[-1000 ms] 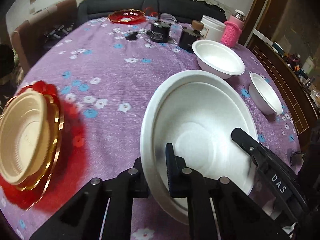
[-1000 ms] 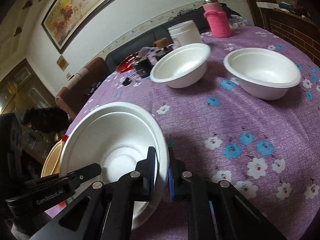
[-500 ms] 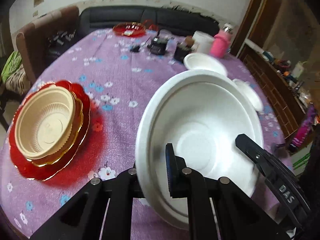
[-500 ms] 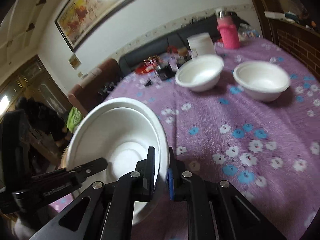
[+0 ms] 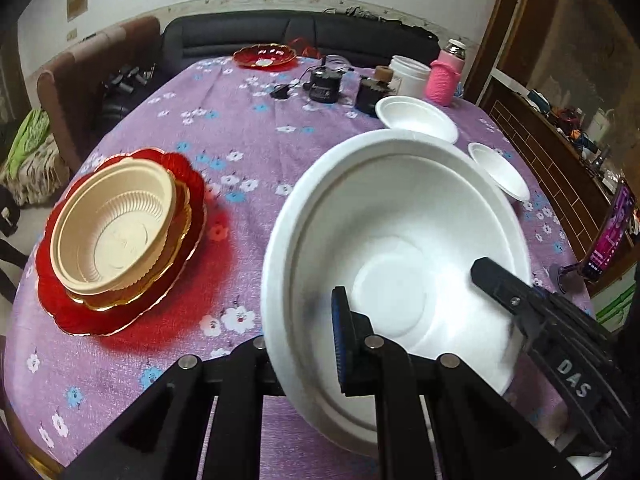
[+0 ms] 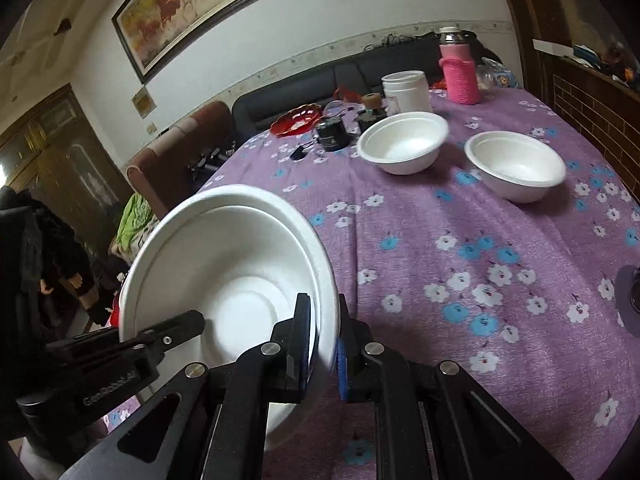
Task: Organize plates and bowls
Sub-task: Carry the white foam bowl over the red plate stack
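Observation:
A large white bowl (image 5: 400,240) (image 6: 224,264) hangs tilted above the purple flowered tablecloth (image 5: 248,128), held from both sides. My left gripper (image 5: 308,332) is shut on its near left rim, one pad inside and the other finger hidden behind the wall. My right gripper (image 6: 323,330) is shut on the opposite rim, and its black finger also shows in the left wrist view (image 5: 516,300). To the left stands a beige bowl (image 5: 112,224) stacked on a gold plate (image 5: 178,244) and a red plate (image 5: 60,304). Two smaller white bowls (image 6: 402,142) (image 6: 516,164) rest farther back.
At the far end stand another red plate (image 5: 264,56), black devices with cables (image 5: 326,84), a white tub (image 5: 408,76) and a pink-sleeved bottle (image 5: 446,80). A phone on a stand (image 5: 608,240) sits at the right table edge. A brown chair (image 5: 80,92) and a dark sofa lie beyond.
Both grippers have risen and drawn back with the large white bowl between them. The beige bowl stack and more of the table have come into view.

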Action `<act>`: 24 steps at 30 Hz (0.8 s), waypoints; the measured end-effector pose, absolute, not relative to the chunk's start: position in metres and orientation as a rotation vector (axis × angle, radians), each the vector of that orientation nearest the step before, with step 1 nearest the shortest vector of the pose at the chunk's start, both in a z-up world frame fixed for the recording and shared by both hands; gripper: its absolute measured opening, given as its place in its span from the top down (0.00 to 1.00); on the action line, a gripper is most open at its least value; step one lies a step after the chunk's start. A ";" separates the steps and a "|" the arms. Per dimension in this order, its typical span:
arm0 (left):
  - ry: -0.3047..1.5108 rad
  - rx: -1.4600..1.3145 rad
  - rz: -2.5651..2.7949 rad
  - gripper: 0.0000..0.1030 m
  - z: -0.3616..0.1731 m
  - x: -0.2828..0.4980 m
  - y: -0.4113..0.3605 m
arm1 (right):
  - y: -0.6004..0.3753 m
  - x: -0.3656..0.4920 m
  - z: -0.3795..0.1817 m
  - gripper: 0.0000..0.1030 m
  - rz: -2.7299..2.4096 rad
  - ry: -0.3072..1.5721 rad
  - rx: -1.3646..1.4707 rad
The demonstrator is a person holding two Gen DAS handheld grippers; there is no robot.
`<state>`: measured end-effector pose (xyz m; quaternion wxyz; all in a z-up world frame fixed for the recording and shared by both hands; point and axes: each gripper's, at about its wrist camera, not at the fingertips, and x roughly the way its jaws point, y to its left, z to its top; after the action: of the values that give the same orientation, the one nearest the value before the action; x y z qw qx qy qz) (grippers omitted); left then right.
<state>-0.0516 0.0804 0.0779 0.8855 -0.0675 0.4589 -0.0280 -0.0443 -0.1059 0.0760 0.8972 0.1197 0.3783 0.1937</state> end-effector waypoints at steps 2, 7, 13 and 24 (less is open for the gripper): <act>0.960 -0.165 -0.063 0.88 0.077 -0.053 0.090 | -0.097 -0.045 0.081 0.88 0.401 0.778 0.214; 0.952 -0.196 -0.047 0.88 0.079 -0.063 0.114 | -0.076 -0.045 0.084 0.88 0.422 0.793 0.193; 0.934 -0.259 0.014 0.88 0.084 -0.076 0.158 | -0.032 -0.047 0.090 0.88 0.471 0.792 0.137; 0.787 -0.276 0.205 0.88 0.139 -0.076 0.251 | 0.079 -0.016 0.140 0.88 0.626 0.736 0.063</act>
<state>-0.0764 0.2505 0.1385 0.9092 -0.1337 0.3816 0.0993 -0.0164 0.0791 0.1403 0.8851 0.0301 0.3539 0.3009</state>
